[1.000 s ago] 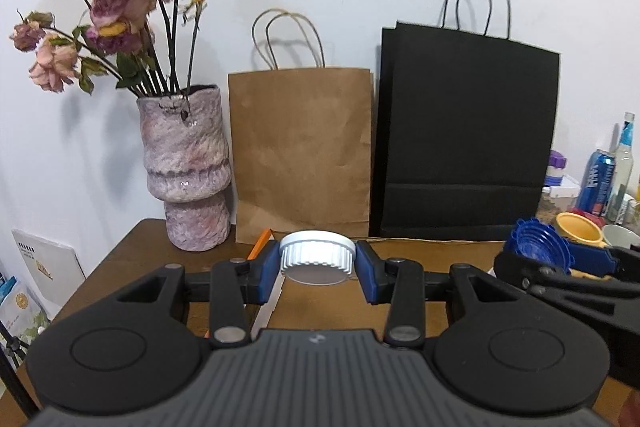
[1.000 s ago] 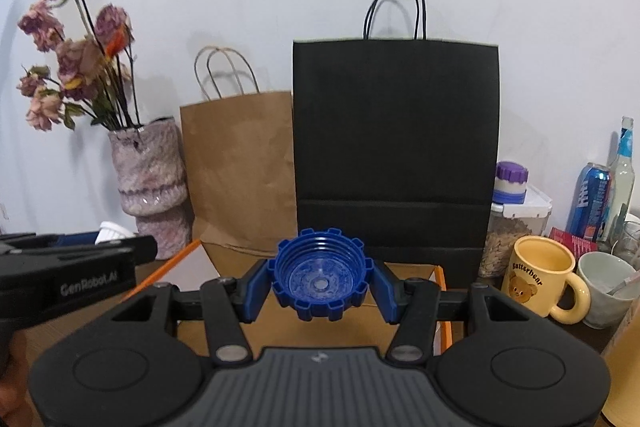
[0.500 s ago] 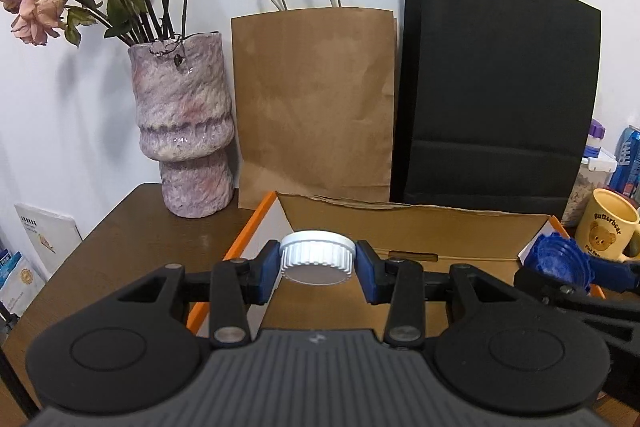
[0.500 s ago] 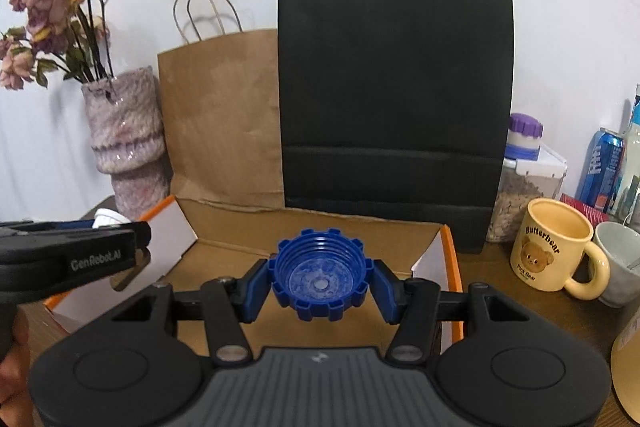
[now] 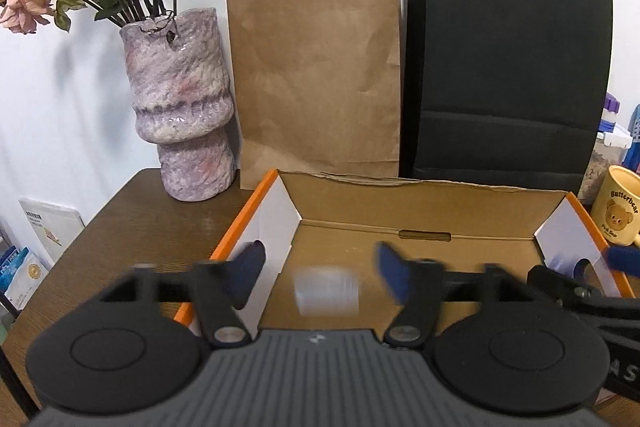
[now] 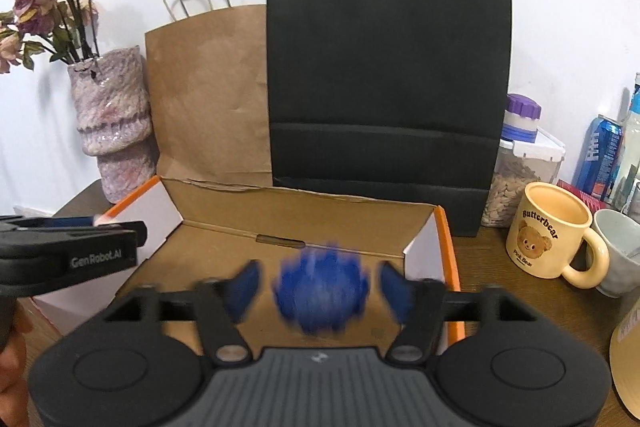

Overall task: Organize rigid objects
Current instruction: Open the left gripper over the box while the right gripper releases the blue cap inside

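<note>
White ribbed cap point(image 5: 326, 290), motion-blurred, sits between the opening fingers of the left claw point(image 5: 323, 275), no pad touching it, over the cardboard box point(image 5: 400, 211) floor. Blue toothed cap point(image 6: 320, 293), also blurred, is loose between the right claw point(image 6: 316, 285) fingers, jaws opening, over the same box. Box has orange edges and stands on a dark wood worktop point(image 5: 132, 227) against a white wall. Behind: brown bag point(image 5: 316, 75), black bag point(image 5: 508, 75), pink vase point(image 5: 180, 107). Yellow mug point(image 6: 552, 231) right.

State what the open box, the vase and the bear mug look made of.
Open box: corrugated cardboard, matte brown inside, with a raw torn back edge.
Vase: likely glazed ceramic; mottled pink-purple with glossy highlights.
Bear mug: probably glazed ceramic; smooth cream-yellow, thick-walled, printed.
</note>
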Available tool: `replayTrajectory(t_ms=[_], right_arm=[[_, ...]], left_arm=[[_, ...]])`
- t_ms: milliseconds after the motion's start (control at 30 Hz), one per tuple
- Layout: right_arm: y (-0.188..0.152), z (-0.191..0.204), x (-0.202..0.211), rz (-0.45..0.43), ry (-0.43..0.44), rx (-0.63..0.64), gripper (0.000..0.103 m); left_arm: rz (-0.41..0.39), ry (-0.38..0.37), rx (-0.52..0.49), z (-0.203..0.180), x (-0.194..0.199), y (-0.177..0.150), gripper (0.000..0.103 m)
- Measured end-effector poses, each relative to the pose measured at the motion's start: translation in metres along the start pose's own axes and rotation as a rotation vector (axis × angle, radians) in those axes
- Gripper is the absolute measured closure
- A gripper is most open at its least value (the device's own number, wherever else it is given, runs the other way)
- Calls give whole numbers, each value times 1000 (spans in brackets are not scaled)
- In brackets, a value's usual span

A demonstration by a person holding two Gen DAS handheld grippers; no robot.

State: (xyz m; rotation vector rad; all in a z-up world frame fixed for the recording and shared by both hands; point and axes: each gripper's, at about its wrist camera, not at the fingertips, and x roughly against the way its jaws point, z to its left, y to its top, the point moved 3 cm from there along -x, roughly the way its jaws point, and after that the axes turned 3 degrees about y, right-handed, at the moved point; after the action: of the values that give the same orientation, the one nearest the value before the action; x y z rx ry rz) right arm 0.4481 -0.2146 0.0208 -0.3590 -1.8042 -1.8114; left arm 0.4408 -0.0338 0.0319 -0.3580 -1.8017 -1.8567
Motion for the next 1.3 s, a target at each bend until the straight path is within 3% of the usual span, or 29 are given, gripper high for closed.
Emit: replayTrajectory(t_ms=[133, 867, 1300], right_arm=[[0, -4, -1, 8, -33, -2, 2], [3, -6, 5, 9, -65, 9, 0], [7, -4, 36, -50, -63, 12, 0]], left_arm=[[-28, 11, 1, 1, 5, 1, 0], [-26, 21, 11, 3, 10, 3, 0], [-47, 26, 13, 11, 32, 1, 0]])
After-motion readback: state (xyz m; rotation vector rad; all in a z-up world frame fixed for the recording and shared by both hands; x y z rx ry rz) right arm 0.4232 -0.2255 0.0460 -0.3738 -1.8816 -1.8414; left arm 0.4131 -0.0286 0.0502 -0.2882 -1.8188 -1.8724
